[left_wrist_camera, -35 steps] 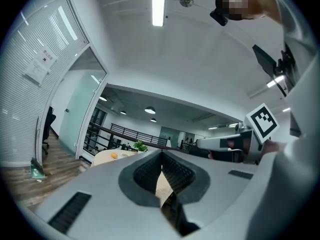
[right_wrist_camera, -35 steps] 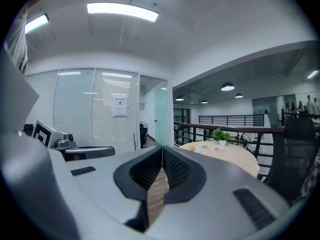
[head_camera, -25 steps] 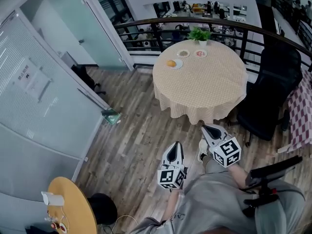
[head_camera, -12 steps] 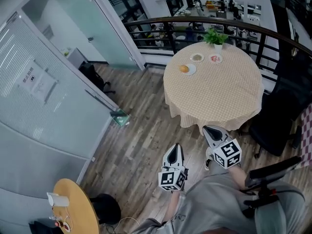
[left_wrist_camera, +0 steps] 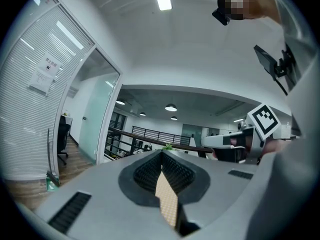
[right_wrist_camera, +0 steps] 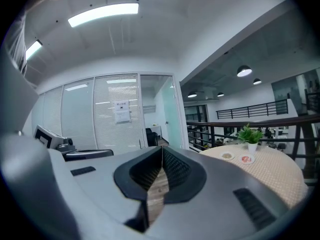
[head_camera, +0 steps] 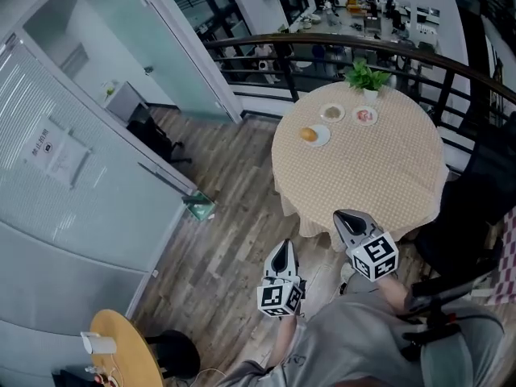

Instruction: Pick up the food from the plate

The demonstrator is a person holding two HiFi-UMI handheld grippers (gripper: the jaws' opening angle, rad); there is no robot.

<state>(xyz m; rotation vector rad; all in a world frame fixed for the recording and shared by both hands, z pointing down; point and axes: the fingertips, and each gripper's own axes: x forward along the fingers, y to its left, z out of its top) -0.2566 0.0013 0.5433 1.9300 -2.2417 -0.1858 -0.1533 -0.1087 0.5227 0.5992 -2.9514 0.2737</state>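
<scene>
A round table with a tan checked cloth (head_camera: 363,168) stands ahead of me in the head view. At its far side sit three small plates: one with an orange food piece (head_camera: 309,135), a middle plate (head_camera: 331,113) and one with red food (head_camera: 365,116). The right gripper view shows two of the plates (right_wrist_camera: 227,156) (right_wrist_camera: 246,159) beside a potted plant (right_wrist_camera: 249,135). My left gripper (head_camera: 282,251) and right gripper (head_camera: 343,216) hang near my body, well short of the plates. Both are shut with nothing between their jaws.
A potted plant (head_camera: 368,78) stands at the table's far edge before a curved black railing (head_camera: 258,43). A black office chair (head_camera: 476,216) is at the right. Glass partitions (head_camera: 89,176) line the left. A small round wooden table (head_camera: 121,353) is at the lower left.
The table and plates have shifted right and nearer in the head view as I approach. Both grippers have kept their place near my body, still shut.
</scene>
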